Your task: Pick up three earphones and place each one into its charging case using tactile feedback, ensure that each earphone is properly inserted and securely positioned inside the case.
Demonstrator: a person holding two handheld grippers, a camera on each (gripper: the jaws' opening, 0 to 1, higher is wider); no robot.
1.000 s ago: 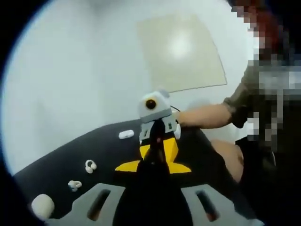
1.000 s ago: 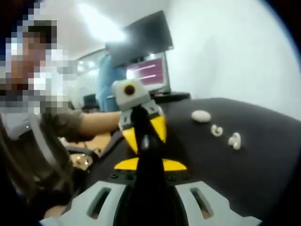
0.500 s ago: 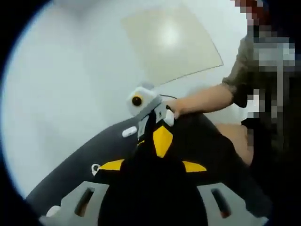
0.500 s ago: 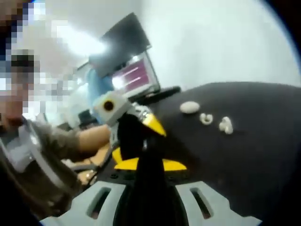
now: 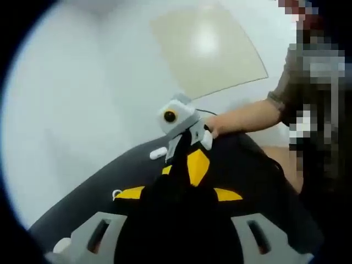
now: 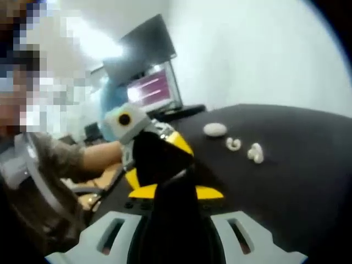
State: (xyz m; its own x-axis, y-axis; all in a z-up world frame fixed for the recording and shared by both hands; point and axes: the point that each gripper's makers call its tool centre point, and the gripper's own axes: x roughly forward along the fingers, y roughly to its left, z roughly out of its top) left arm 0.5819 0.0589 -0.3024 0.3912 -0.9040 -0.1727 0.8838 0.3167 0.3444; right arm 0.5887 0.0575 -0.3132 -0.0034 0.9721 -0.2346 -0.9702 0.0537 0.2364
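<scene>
Earphones sit on the black table, small, white and curled like little hooks. In the right gripper view, two earphones lie close together: one earphone and another earphone, up and to the right of the right gripper. Just past them is a white oval charging case, smooth like a pebble. The left gripper comes in from the left, its black and yellow tips near the right gripper's tips.

In the left gripper view, a white oval case lies just left of the right gripper. I cannot tell if either gripper is open or closed, because the tips are dark and blurry.
</scene>
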